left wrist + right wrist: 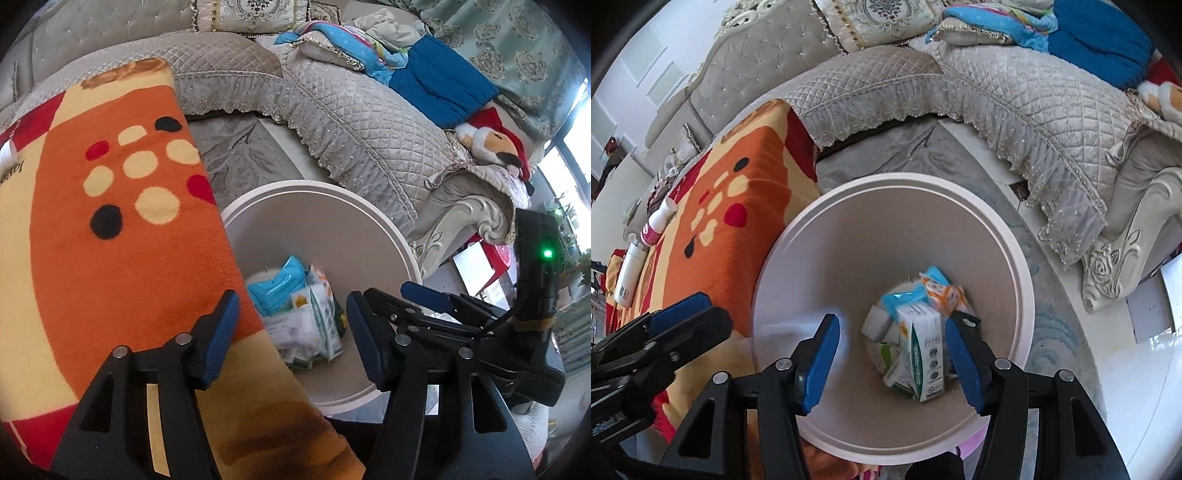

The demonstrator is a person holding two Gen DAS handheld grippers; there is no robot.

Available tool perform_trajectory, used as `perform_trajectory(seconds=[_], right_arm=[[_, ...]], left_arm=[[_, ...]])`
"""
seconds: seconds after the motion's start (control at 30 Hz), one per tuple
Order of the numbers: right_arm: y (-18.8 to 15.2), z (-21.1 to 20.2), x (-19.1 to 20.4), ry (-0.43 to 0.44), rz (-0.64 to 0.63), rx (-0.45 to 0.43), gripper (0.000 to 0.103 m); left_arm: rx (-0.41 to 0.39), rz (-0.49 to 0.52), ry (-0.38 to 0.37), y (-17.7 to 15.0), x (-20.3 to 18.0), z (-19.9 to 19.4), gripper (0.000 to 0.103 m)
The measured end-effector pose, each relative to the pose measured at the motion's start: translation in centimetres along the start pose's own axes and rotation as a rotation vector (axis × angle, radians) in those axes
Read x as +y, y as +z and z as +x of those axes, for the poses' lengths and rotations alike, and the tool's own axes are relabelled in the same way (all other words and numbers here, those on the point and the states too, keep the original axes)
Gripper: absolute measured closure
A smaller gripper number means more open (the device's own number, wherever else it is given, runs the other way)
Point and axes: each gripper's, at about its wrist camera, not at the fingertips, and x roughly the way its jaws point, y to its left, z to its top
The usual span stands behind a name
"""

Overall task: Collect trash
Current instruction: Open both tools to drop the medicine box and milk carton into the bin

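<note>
Several bits of trash (916, 332) lie heaped at the bottom of the white bin (1015, 266): a teal wipes pack (279, 286), a green-and-white carton (925, 354), an orange-print wrapper (943, 293). Bin stands on a grey patterned rug (1049, 332). Right gripper (892, 354) hangs over the bin mouth, pointing down inside, jaws parted, nothing between the blue pads (822, 363); the carton shows in the gap but sits far below on the bin floor. Left gripper (291, 332) is just beside the bin, over its near-left rim, jaws apart and empty, one finger over the orange blanket (122, 236). That blanket, spotted cream, red and black, touches the bin's left side. Two white bottles (639, 254) lie on the blanket, far from the bin. Quilted beige sofa (351, 122) curves behind the bin, with a blue cushion (439, 88) and a plush toy (491, 144) on it, well apart from the bin.
</note>
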Motion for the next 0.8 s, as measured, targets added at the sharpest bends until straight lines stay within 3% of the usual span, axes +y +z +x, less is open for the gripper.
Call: perform_trajectory(seconds=[0.43, 0.8], right_arm=[[-1.3, -0.6, 1.3, -0.012, -0.022, -0.002, 0.045], [-2.6, -2.9, 3.3, -0.035, -0.037, -0.068, 0.045]], left_arm=[[-0.043, 0.003, 0.043, -0.7, 0.7, -1.4, 0.043], [-0.127, 0.024, 0.089, -2.3, 1.2, -4.0, 0.043]])
